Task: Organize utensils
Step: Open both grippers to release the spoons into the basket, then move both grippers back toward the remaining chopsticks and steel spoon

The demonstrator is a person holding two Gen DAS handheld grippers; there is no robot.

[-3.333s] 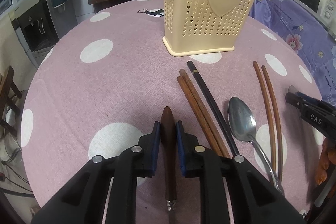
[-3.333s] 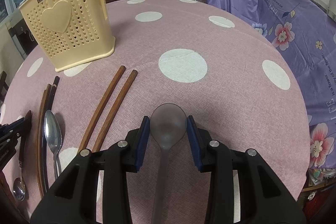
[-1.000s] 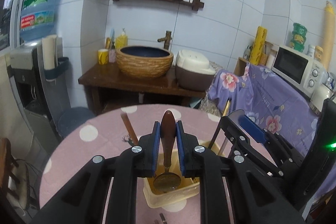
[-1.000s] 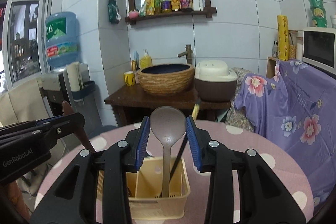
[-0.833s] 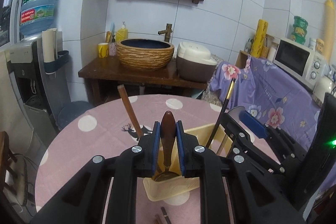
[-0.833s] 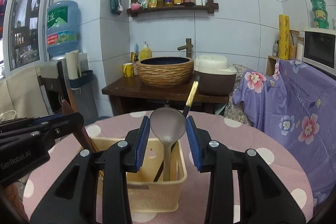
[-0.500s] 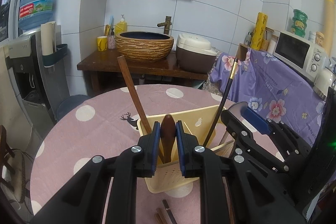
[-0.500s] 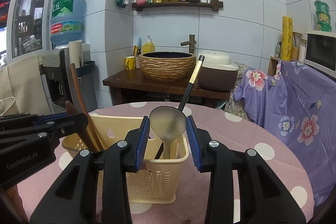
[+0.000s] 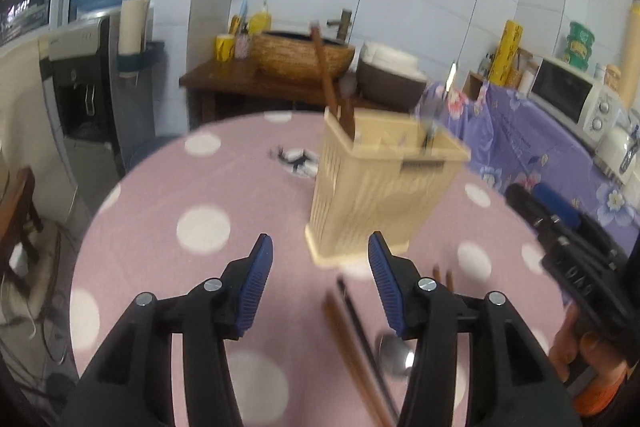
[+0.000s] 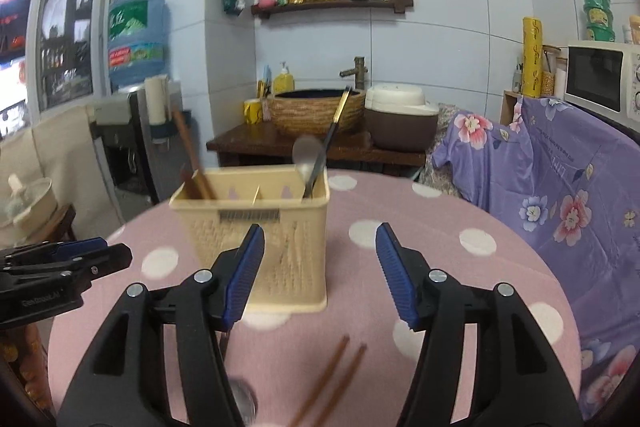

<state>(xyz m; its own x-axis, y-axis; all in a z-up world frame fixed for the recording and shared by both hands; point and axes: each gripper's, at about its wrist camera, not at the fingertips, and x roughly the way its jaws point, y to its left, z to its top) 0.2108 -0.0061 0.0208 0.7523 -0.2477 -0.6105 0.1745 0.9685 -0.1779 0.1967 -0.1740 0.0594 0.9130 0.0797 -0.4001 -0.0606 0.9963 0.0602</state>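
The cream utensil basket (image 9: 384,187) stands on the pink dotted table. Wooden handles (image 9: 344,115) stick out of its left compartment. In the right wrist view the basket (image 10: 280,227) also holds a grey ladle (image 10: 308,151) and a black chopstick (image 10: 334,123). My left gripper (image 9: 320,283) hangs short of the basket, its jaws opening with nothing between them. My right gripper (image 10: 320,267) is likewise opening and empty. On the cloth lie dark chopsticks (image 9: 344,331), a metal spoon (image 9: 394,351) and a brown chopstick pair (image 10: 332,383).
A wooden side table (image 10: 248,143) with a woven basin (image 10: 316,111) and a rice cooker (image 10: 400,119) stands behind the round table. A water dispenser (image 9: 84,87) is at the left. Purple floral cloth (image 10: 560,187) and a microwave (image 10: 600,79) are at the right.
Both grippers have let go: the wooden-handled spoon and the grey ladle now stand in the basket. Both grippers drew back and sank, with jaws spread apart.
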